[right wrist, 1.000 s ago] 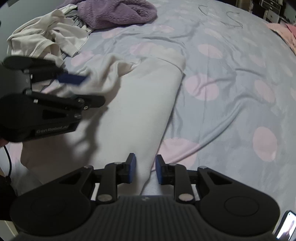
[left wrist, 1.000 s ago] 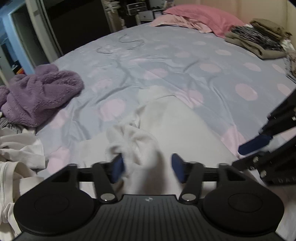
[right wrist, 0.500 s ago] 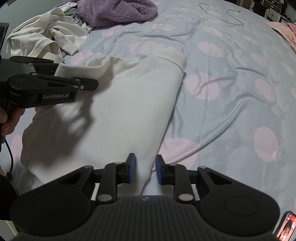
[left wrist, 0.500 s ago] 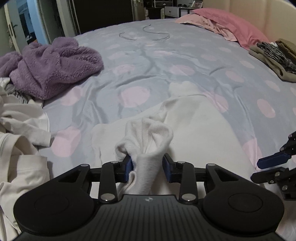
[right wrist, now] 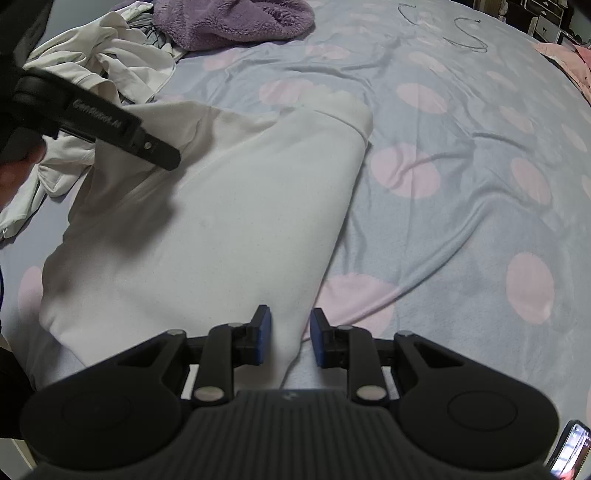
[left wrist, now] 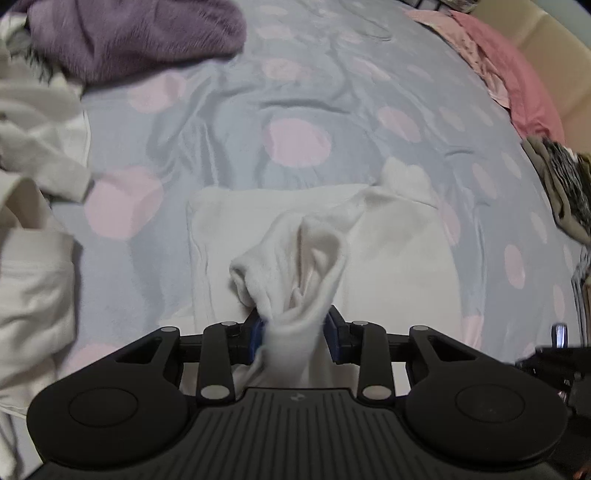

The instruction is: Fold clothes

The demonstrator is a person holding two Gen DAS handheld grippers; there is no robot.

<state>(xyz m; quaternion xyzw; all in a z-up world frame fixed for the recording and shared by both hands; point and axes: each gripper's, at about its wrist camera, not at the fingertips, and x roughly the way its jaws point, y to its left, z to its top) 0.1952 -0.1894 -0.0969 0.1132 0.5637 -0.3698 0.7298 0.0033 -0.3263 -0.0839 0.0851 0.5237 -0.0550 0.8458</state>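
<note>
Your white garment (right wrist: 207, 236) lies spread on the bed (right wrist: 461, 206), over the blue sheet with pink dots, its banded end toward the far side. Nothing here serves as a container; the clothes simply lie on the bed.

Your left gripper (left wrist: 293, 332) has just been closing, and its blue pads (left wrist: 257, 332) now pinch a bunched-up fold of the garment, which rises in a soft peak above the jaws. Your right gripper (right wrist: 287, 338) stands at a narrow gap over the near edge of the same garment; cloth sits between its pads, but the view is too poor at that spot to say they press on it.

A purple fleece (right wrist: 236, 20) and a heap of pale clothes (right wrist: 107, 62) lie at the far left, well apart from the garment. A pink pillow (left wrist: 517, 81) lies by the headboard.
</note>
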